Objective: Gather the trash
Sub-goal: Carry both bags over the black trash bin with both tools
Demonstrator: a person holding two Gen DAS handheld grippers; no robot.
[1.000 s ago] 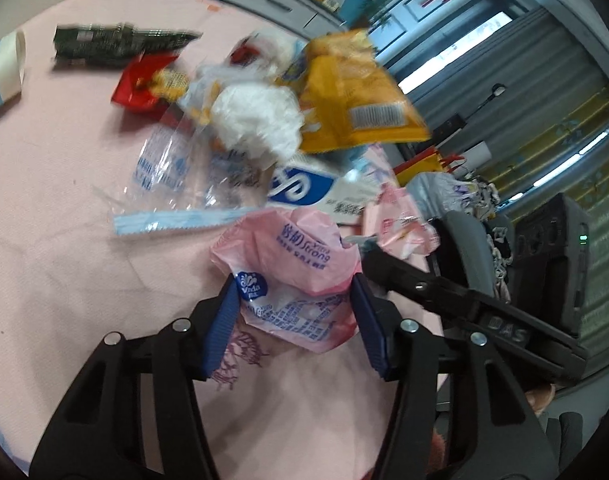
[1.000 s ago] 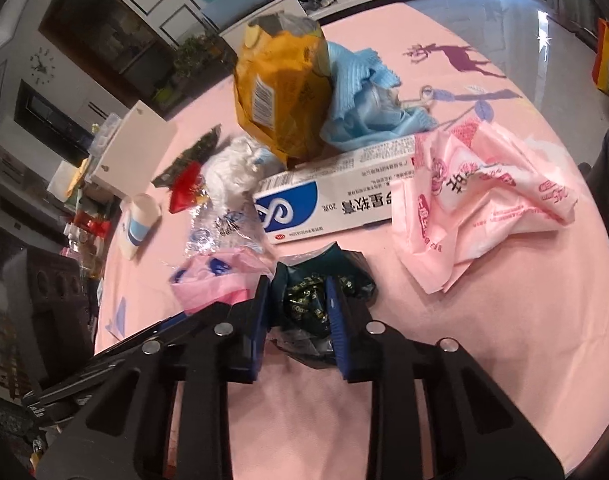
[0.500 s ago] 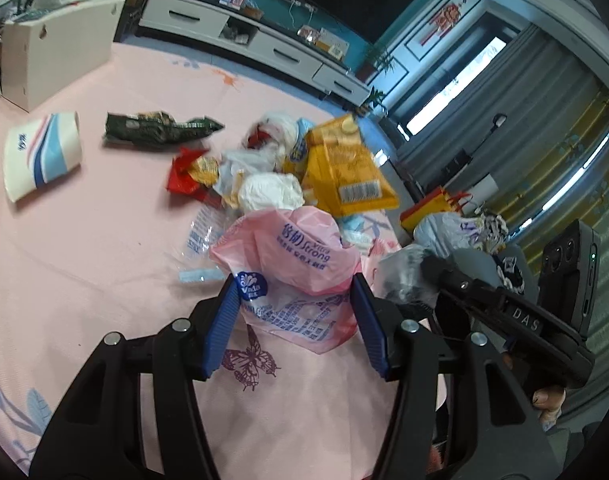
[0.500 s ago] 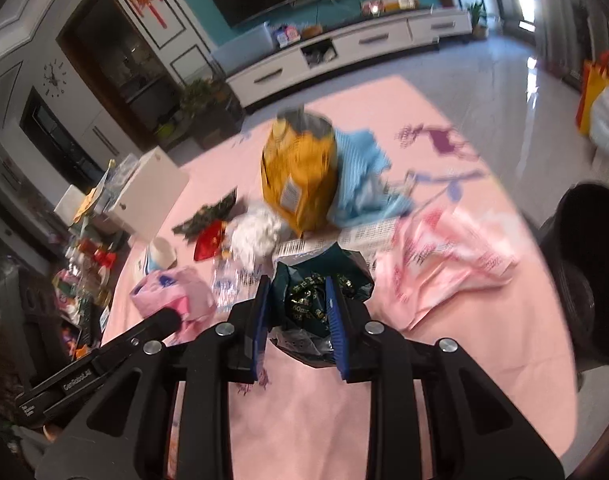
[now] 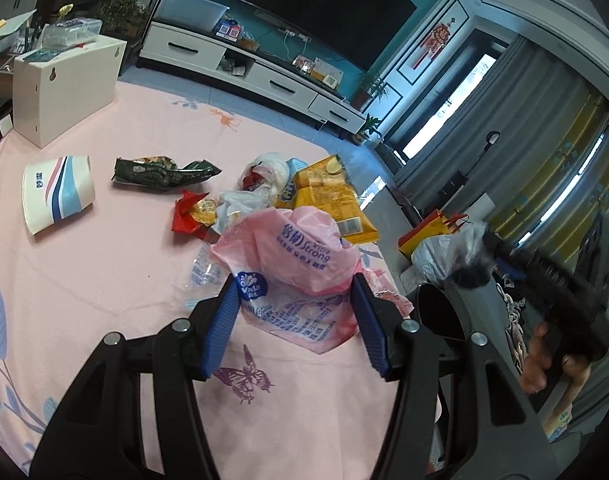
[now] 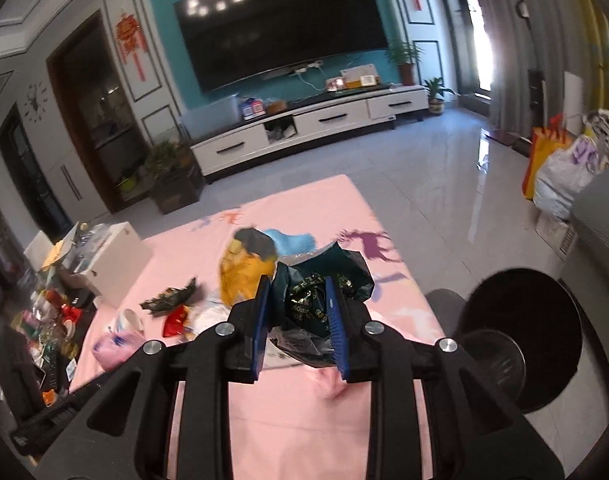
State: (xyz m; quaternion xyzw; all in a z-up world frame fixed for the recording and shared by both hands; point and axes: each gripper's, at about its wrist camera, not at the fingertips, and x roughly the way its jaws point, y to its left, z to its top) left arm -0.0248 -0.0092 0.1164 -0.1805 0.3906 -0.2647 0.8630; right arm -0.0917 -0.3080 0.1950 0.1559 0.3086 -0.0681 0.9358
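Looking forward along each gripper's fingers, from above the pink tablecloth [image 5: 104,272] – left view close over the litter, right view higher, facing the television [image 6: 280,20]. Sharing the yellow snack bag [image 5: 328,200], white box [image 6: 120,256], television cabinet [image 5: 264,76].

Home living room. Big wall TV [image 6: 280,28] on a teal wall, upper centre; white low TV cabinet [image 6: 312,128] below it. Potted plants [image 6: 404,56], red knot ornaments [image 6: 130,42], grey curtains [image 5: 476,120] right, pink-clothed desk [image 5: 104,280] foreground.
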